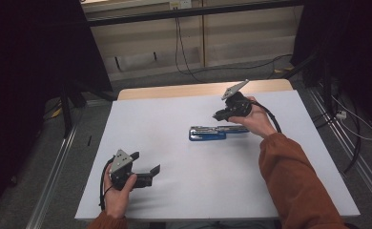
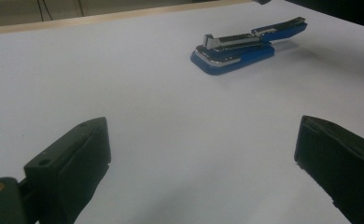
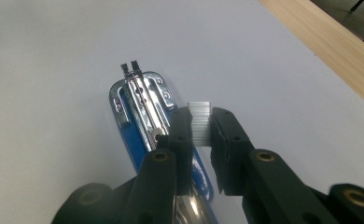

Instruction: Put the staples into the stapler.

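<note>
1. Two grippers were in play. The right gripper (image 3: 202, 128) had its jaws pinched on a strip of staples (image 3: 200, 122), the pale ribbed block showing between the pads at frame centre of the right gripper view. In the high view the right gripper (image 1: 218, 114) hovered right of centre, just above the stapler.
2. The blue stapler (image 1: 215, 132) lay flat mid-table, opened up w/ its metal staple channel (image 3: 143, 100) exposed; in the left gripper view the stapler (image 2: 245, 45) sat upper right of frame.
3. The left gripper (image 2: 203, 154) was wide open w/ nothing between the jaws, parked lower left in the high view (image 1: 146, 164), well apart from the stapler.
4. Step in hand, as I judged it: loading the strip into the channel. Doing it well meant lining the strip's long axis w/ the channel first, then lowering it legs-down, straight.
5. Grip needed to stay light; too hard a squeeze could've snapped the strip, I reckoned.
6. Stapler wasn't pinned, so a sideways nudge might've slid it on the white table (image 1: 174, 157). Bringing the left gripper over to brace the blue base looked sensible.
7. Letting go only once the strip sat fully in the channel, not perched on a rail.
</note>
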`<state>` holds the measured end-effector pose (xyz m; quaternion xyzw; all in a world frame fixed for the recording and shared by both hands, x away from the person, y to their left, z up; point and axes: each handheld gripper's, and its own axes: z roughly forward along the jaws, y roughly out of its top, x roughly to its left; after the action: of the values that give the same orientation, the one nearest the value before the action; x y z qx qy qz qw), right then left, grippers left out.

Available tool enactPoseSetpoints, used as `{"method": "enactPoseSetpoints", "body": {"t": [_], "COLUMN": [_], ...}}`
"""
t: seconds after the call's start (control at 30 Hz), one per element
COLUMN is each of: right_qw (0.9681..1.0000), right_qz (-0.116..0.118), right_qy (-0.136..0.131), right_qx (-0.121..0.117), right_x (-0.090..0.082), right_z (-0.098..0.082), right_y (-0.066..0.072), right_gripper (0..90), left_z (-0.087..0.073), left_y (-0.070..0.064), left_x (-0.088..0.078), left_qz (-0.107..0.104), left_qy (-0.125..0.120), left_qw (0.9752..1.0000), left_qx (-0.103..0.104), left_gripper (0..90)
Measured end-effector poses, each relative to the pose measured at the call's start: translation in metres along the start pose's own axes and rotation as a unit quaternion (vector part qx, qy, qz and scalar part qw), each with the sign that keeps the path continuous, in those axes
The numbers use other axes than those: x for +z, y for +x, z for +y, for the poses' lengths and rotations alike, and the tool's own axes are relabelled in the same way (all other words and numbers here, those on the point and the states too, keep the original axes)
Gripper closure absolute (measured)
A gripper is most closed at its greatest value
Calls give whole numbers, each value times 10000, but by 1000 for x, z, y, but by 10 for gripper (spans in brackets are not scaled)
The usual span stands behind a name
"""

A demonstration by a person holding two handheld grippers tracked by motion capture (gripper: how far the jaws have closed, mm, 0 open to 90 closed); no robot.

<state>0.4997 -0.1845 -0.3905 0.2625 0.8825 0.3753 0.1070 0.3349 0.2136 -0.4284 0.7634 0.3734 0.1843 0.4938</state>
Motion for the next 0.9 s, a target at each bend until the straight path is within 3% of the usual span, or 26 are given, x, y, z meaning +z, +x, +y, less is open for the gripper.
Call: {"method": "enactPoseSetpoints", "body": {"t": [0.9], "right_qw": [9990], "right_qz": [303], "right_qy": [-21], "right_qx": [-325], "right_x": [14], "right_z": [10], "right_y": [19], "right_gripper": [793], "left_z": [0], "left_y": [1], "left_x": [0], "left_qz": [-17], "left_qy": [5], "left_qw": [10000], "left_qx": [25], "left_gripper": [37]}}
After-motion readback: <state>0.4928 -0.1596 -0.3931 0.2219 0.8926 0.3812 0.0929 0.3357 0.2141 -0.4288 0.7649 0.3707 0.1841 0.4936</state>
